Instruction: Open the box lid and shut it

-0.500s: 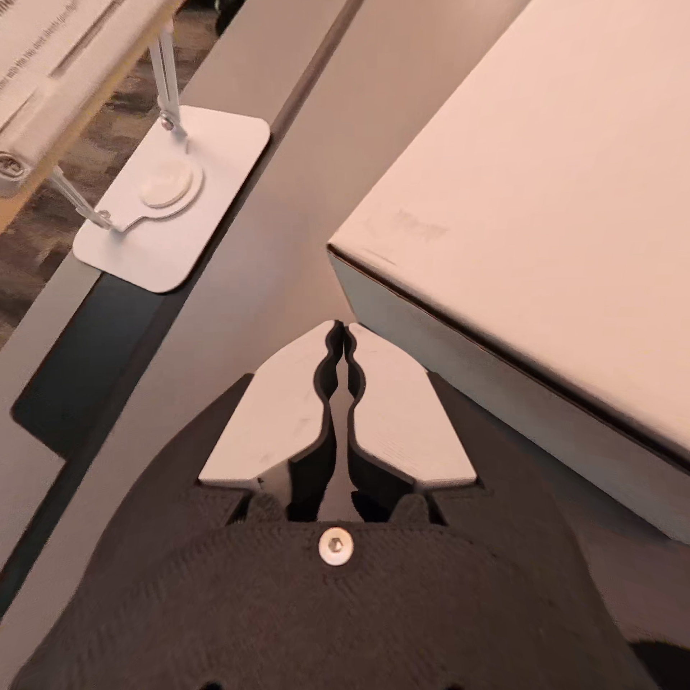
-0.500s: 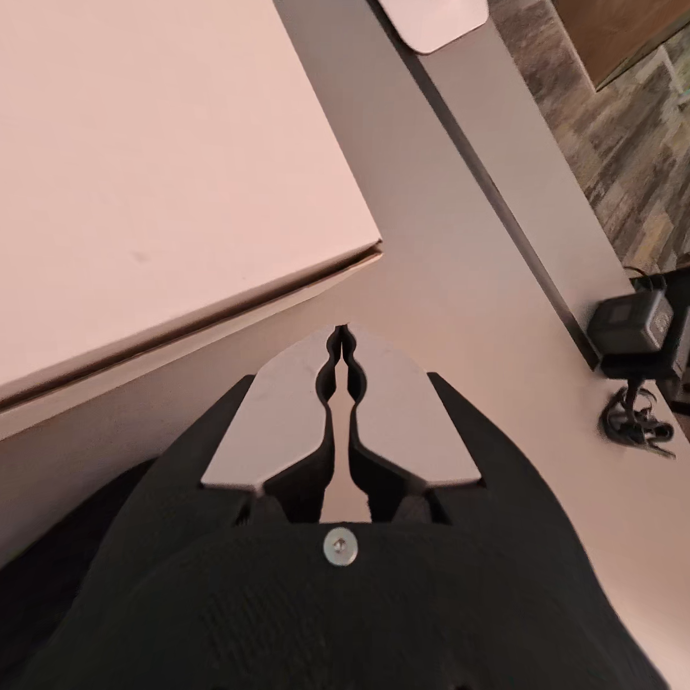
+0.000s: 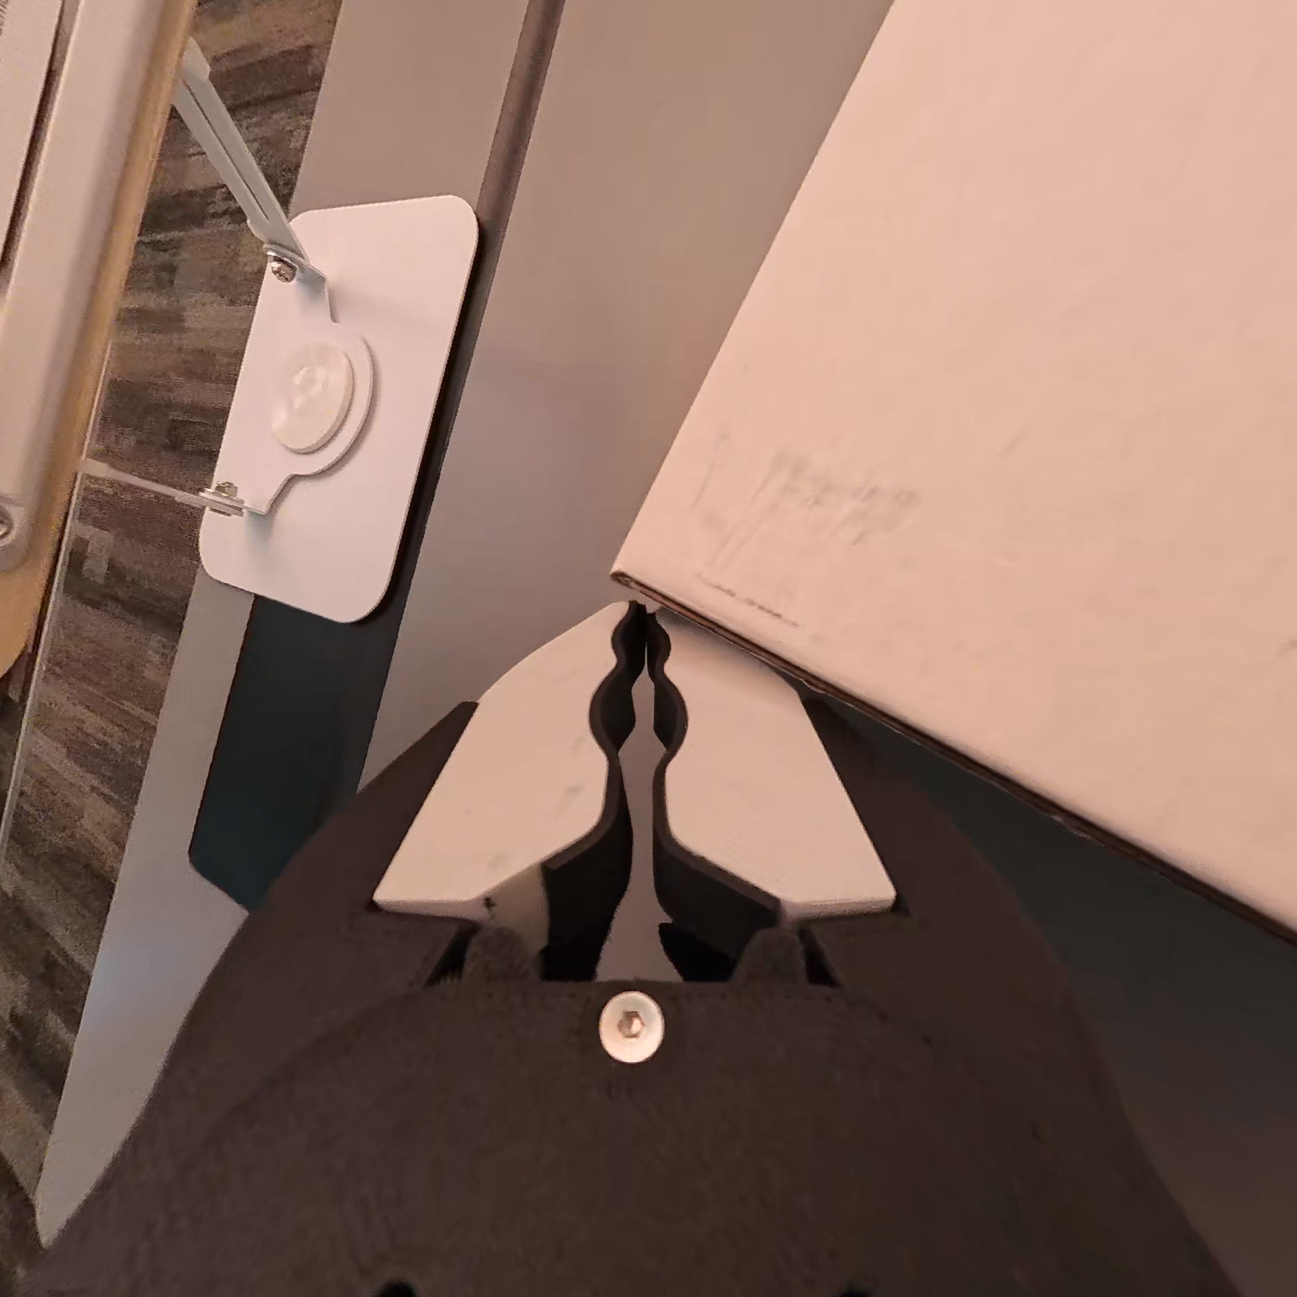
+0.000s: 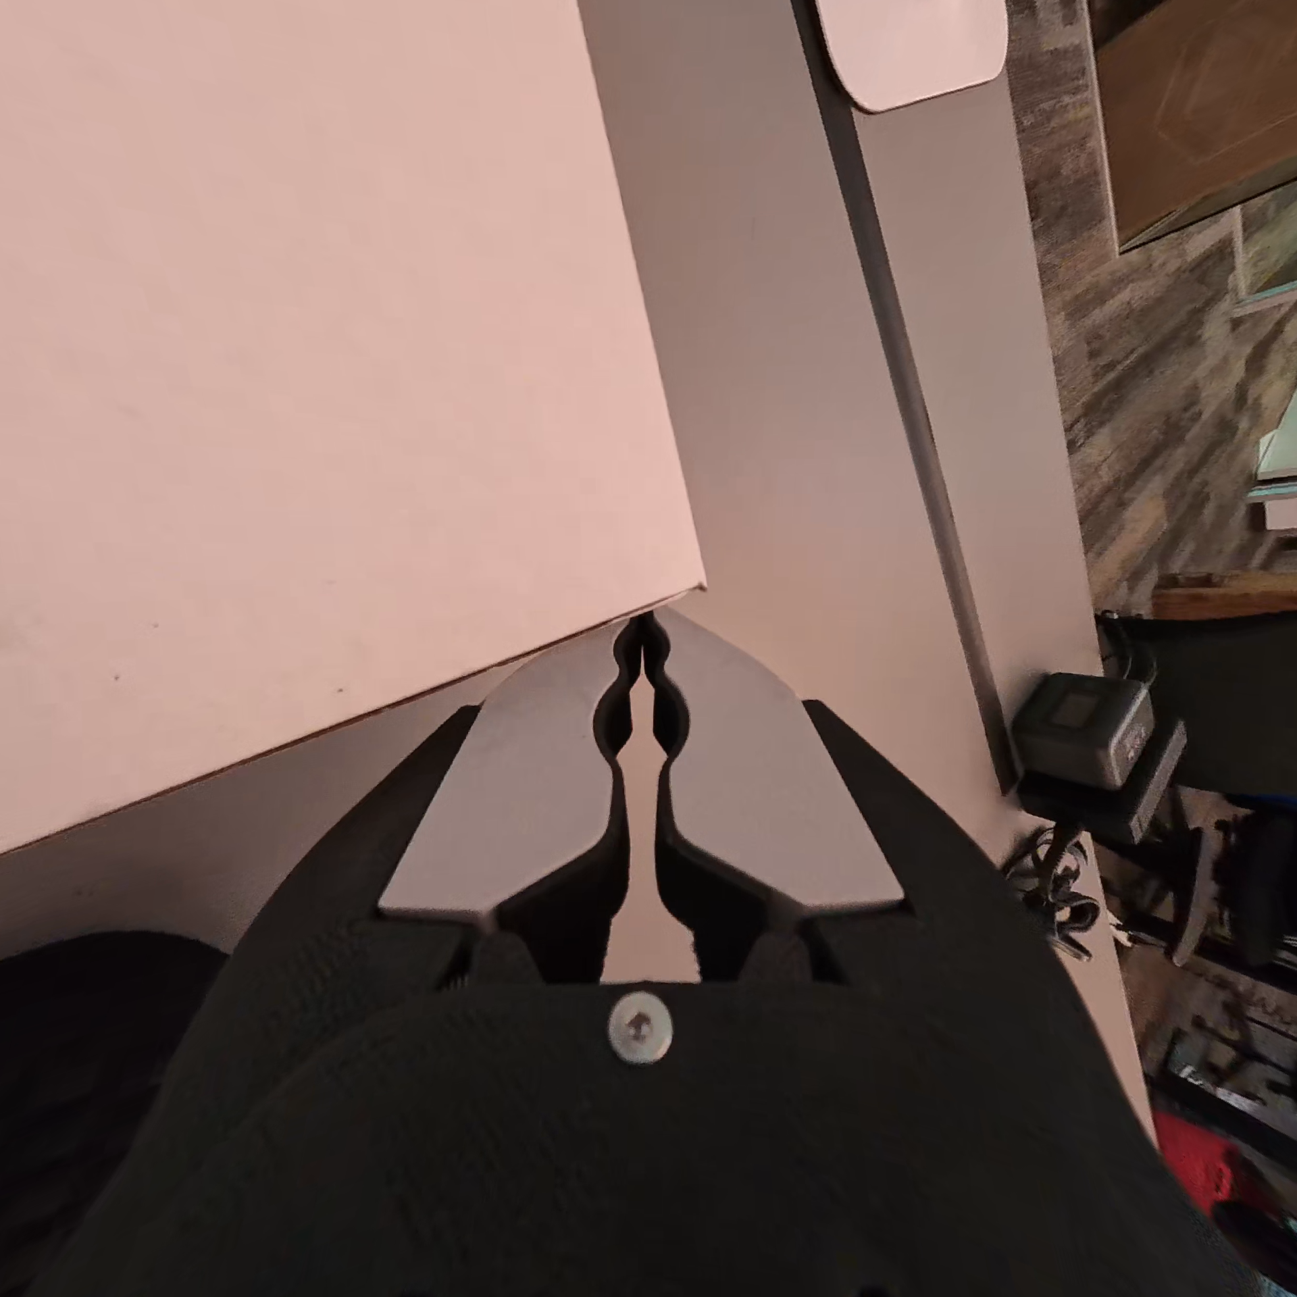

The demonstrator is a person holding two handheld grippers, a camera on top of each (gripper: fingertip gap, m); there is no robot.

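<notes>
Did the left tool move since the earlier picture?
Yes. The left tool went forward: its closed tips now sit under the box lid corner, nearer the white plate.

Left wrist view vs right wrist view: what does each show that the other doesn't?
Only the left wrist view: a white bracket plate with thin metal struts at the table edge, and the scuffed near-left corner of the box lid.
Only the right wrist view: a small black camera on a mount with a tangled cable by the table's right edge.
Both: the pale lid, the grey table, patterned floor, and a shut gripper, left gripper and right gripper, tips at the lid's front edge.
</notes>
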